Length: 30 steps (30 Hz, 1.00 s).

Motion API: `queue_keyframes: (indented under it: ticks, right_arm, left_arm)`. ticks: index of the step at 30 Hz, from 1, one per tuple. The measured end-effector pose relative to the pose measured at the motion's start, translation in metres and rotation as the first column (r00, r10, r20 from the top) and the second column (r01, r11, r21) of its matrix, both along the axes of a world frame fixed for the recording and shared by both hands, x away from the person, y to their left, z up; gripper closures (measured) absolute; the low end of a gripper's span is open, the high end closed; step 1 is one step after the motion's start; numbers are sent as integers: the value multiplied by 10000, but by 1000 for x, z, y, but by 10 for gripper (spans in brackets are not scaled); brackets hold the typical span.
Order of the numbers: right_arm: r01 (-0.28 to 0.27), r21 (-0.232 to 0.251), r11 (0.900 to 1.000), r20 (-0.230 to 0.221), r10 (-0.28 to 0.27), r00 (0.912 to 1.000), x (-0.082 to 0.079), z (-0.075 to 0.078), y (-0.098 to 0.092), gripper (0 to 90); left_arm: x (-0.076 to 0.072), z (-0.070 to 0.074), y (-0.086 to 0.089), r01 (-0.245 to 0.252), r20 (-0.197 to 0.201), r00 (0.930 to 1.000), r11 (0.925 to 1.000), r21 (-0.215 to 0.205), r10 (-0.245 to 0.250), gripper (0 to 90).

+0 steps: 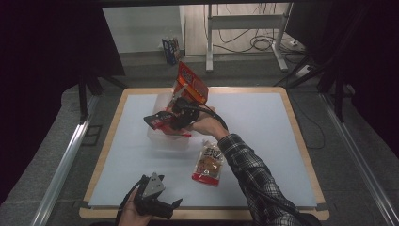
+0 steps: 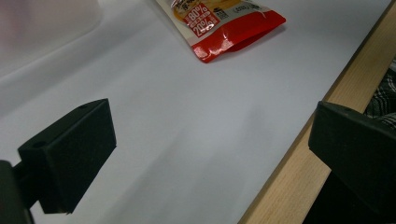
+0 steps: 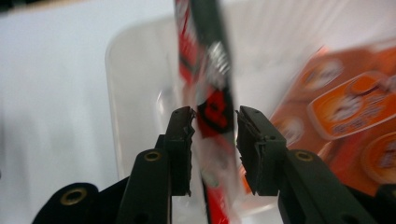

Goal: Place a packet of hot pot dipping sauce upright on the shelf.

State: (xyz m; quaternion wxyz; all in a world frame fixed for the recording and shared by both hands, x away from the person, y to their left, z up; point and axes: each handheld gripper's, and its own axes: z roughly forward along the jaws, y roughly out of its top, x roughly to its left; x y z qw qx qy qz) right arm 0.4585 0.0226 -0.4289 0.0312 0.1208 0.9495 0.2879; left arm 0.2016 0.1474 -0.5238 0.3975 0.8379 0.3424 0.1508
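Nearest the camera, left gripper [image 1: 157,203] low at the table's [image 1: 263,117] near edge, jaws wide apart, nothing between. Farther out, right gripper [image 3: 215,122] over the clear plastic container [image 1: 162,139], jaws set either side of a black-and-red packet [image 3: 212,105], contact unclear. Orange packet [image 1: 190,84] leaning in the container; another snack pouch [image 1: 209,165] flat just beside it.

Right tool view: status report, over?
Left tool open at near edge. Right tool gripping packet over bin. Orange bag upright in bin.
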Motion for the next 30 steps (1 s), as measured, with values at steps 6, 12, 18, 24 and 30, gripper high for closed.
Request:
queue_keyframes:
  ticks: [6,12,18,24,30]
  right_arm:
    - [-317,-690,9971,213,333,9992,1,-11,13,672]
    - [-960,-650,9933,786,1010,9918,-3,-10,11,707]
    - [-975,559,9937,1023,915,9905,-4,-12,1,712]
    - [-888,1579,9835,970,740,9925,-2,-34,-8,710]
    - [-344,1857,9820,466,262,9986,2,-43,-18,562]
  left_arm:
    - [0,0,0,-29,-16,10000,10000,-5,29,9]
    - [0,0,0,-20,-15,10000,10000,-3,20,9]
    - [0,0,0,-7,-20,10000,10000,26,7,9]
    - [0,0,0,-10,-31,10000,10000,30,11,9]
    - [0,-1,0,-25,-50,10000,10000,21,25,9]
